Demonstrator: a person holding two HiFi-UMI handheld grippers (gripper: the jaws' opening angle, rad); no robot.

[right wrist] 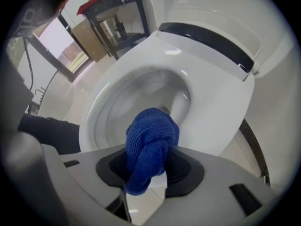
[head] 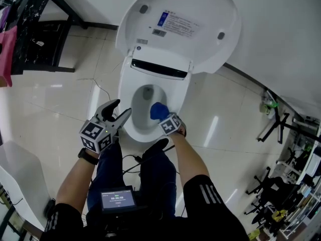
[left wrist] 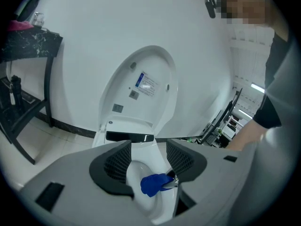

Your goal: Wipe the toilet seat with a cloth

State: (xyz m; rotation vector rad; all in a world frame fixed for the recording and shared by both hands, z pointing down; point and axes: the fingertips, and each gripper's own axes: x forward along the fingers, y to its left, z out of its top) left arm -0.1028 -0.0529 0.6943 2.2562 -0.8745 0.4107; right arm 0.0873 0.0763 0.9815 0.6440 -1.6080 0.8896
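Over the front right part of the toilet seat (head: pixel 126 103), the right gripper (head: pixel 163 116) has its jaws clamped on a blue cloth (head: pixel 158 110). The wad sits at the seat's inner edge, partly over the bowl opening. I cannot tell whether it presses on the seat. The left gripper (head: pixel 122 108) hangs off the seat's front left edge, its jaws wide apart with nothing between them.

To wipe well, the cloth should probably be brought outward onto the flat of the ring and led along its curve. Enough cloth should lead so that the hard jaws do not scrape the plastic. It should also keep out of the bowl. The left gripper is best kept clear of the sweep.

The right gripper view shows what the head view does not. The cloth (right wrist: pixel 150 140) is bunched into a thick roll between the pads, with a tail hanging below the right gripper (right wrist: pixel 150 166), and there is broad bare toilet seat (right wrist: pixel 221 112) to its right. From the left gripper (left wrist: pixel 148 157), the cloth (left wrist: pixel 153 184) shows through the open gap. Behind the seat the raised lid (left wrist: pixel 146 88) stands upright against the wall, which the right gripper view crops.
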